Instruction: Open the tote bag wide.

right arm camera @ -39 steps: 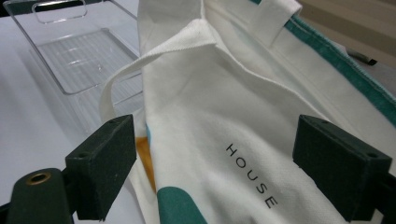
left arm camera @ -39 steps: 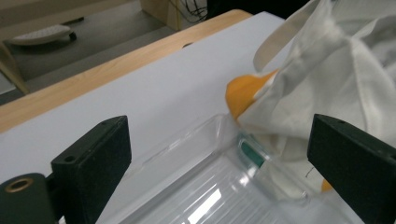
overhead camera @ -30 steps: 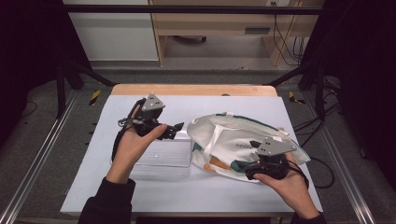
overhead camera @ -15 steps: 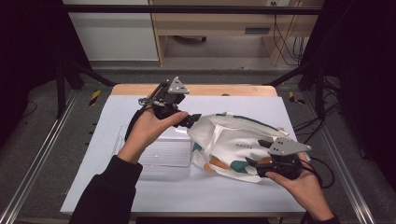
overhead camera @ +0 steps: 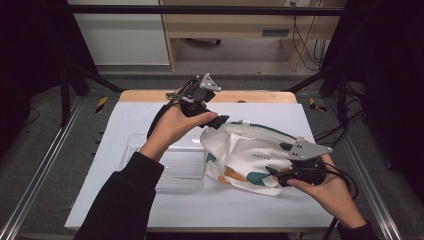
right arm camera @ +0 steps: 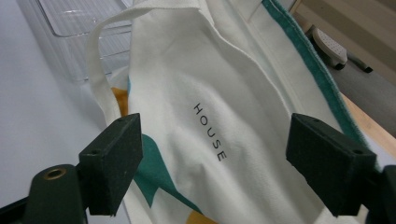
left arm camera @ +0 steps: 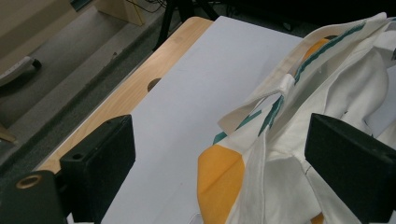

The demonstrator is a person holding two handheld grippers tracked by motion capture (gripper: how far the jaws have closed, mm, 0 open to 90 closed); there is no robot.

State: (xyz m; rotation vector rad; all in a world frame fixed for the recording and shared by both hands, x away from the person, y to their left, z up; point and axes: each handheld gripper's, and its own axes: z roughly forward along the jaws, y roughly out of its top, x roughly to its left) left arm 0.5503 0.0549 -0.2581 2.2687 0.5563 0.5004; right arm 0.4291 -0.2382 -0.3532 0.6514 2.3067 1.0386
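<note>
A white tote bag (overhead camera: 250,150) with teal and orange patches lies crumpled right of centre on the table. My left gripper (overhead camera: 214,118) hovers at the bag's far left rim. In the left gripper view its jaws stand wide open (left arm camera: 219,154), with the bag's rim and a strap (left arm camera: 280,107) ahead of them. My right gripper (overhead camera: 275,161) is at the bag's near right side. Its jaws have just been opening and stand open (right arm camera: 212,158). The cloth printed HOUSE (right arm camera: 210,130) lies between them, and no pad presses on it.
A clear plastic tray (overhead camera: 165,165) sits left of the bag on the white table cover (overhead camera: 145,115). The wooden table edge (overhead camera: 260,95) runs along the far side, with a small hole (left arm camera: 152,85) in it. Metal rails flank the table.
My left hand has risen from over the tray and moved right and farther away, to the bag's far rim. The right hand has drifted slightly to the right.
</note>
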